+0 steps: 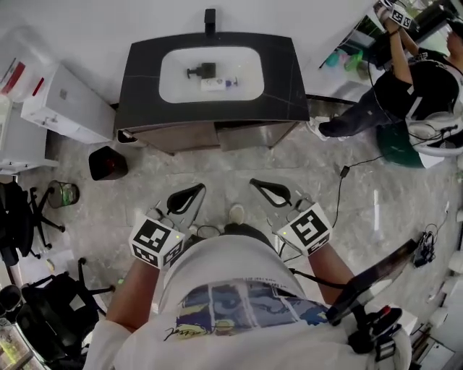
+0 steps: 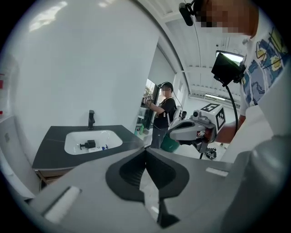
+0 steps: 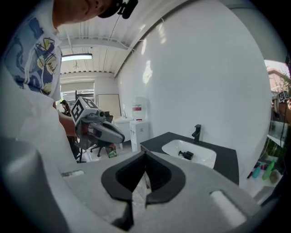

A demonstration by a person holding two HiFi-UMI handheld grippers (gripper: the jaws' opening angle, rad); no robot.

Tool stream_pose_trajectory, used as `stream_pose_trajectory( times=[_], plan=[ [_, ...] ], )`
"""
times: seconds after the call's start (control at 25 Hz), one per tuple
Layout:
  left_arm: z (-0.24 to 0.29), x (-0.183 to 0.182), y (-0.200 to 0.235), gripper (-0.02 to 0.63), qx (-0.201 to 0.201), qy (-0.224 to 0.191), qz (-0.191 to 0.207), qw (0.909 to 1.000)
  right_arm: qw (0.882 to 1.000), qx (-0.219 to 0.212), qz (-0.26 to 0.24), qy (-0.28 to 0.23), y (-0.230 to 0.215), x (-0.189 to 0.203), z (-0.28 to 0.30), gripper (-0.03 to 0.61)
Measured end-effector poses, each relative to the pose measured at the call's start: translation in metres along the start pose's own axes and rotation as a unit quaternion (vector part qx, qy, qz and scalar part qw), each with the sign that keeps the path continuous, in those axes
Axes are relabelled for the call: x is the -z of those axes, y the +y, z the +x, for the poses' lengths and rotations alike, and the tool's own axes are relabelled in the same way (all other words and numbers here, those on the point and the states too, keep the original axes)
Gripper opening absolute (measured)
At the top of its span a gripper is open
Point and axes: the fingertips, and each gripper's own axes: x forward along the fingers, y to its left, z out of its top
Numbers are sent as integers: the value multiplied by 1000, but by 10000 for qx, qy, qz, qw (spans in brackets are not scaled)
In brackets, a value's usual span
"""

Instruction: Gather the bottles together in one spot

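1. Underneath, a grey marbled stone floor fills most of the head view. The person stands on it, facing the vanity and well back from it.
2. A dark, matt, stone-look vanity counter stands against the white wall, with wooden drawer fronts below its front edge.
3. A white box-shaped cabinet stands just left of the vanity. A small black bin with a red inside sits on the floor near the vanity's left corner.
4. A second person in dark clothes stands at the far right, well apart from the vanity.
5. A white oval sink basin is sunk into the middle of the counter.
6. The left gripper, grey with black padded jaws, is held low in front of the person's body and tilted slightly down towards the vanity. Its own view shows the jaw tips meeting, with nothing between them.
7. The right gripper, of the same build, is held beside the left one at about the same height. Its jaws are also pressed together and empty.
8. A black pump bottle lies on its side inside the basin, near the middle.
9. A white bottle with a blue end lies flat in the basin just in front of the black one. Whether the two touch cannot be told. Both are well apart from the grippers.
10. A black upright faucet stands at the back edge of the counter, behind the basin.
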Motion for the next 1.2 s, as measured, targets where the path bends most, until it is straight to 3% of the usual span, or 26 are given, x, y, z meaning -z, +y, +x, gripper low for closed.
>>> stream_pose_trajectory(
  times=[0.28, 0.48, 0.88, 1.2],
  plan=[
    [37, -14, -3, 2, -494, 74, -121, 9987, 9985, -490, -234, 39, -47, 15, 2, 46],
    [41, -17, 12, 2, -659, 160, -184, 9975, 9978, -521, -421, 15, -69, 10, 24, 48],
    [55, -47, 106, 2, -389, -41, -246, 9989, 9982, -274, -380, 384, -110, -3, 111, 68],
    [37, -73, 191, 3, -245, -171, -115, 9995, 9910, -102, -975, 908, -140, -20, 213, 80]
  ],
)
